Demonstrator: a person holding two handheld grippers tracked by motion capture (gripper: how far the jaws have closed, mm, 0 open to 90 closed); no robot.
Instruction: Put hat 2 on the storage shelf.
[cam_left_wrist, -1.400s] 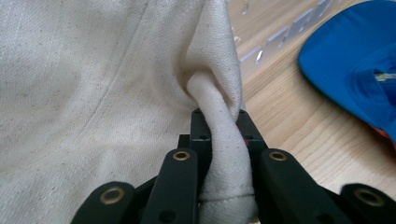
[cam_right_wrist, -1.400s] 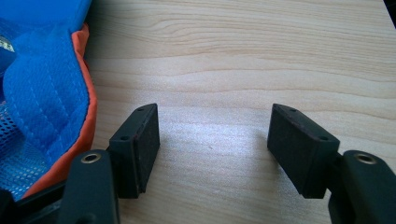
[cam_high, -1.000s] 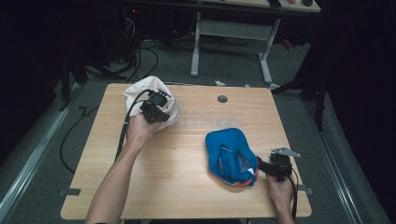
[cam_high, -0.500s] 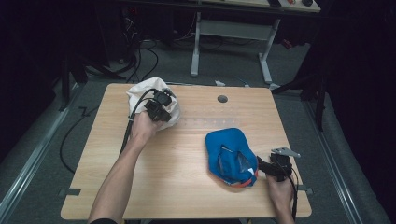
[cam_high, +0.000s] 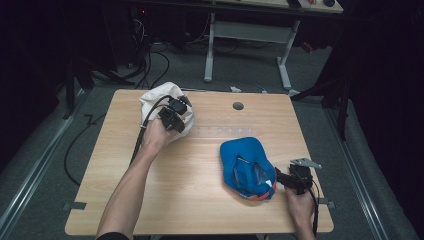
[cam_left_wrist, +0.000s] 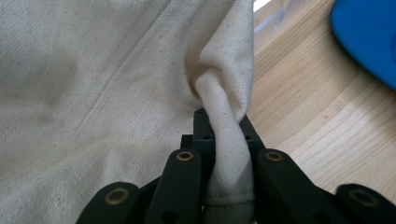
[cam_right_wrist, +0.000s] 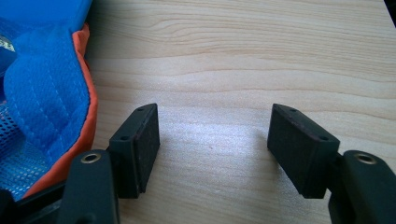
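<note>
Two caps lie on the pale wooden desk (cam_high: 200, 170). The left tongs (cam_left_wrist: 219, 154) are clamped on a fold of the cream canvas cap (cam_high: 162, 102). The right tongs (cam_right_wrist: 224, 144) gape apart, holding nothing, just beside the blue orange-trimmed fabric cap (cam_high: 247, 167), which looks not yet taken up.

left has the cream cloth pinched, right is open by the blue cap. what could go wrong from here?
1. The left gripper holds only a thin twisted fold of the cream cloth; a pull may slip it free.
2. The right gripper stands open over bare table, beside the blue cap; closing now would likely catch nothing.
</note>
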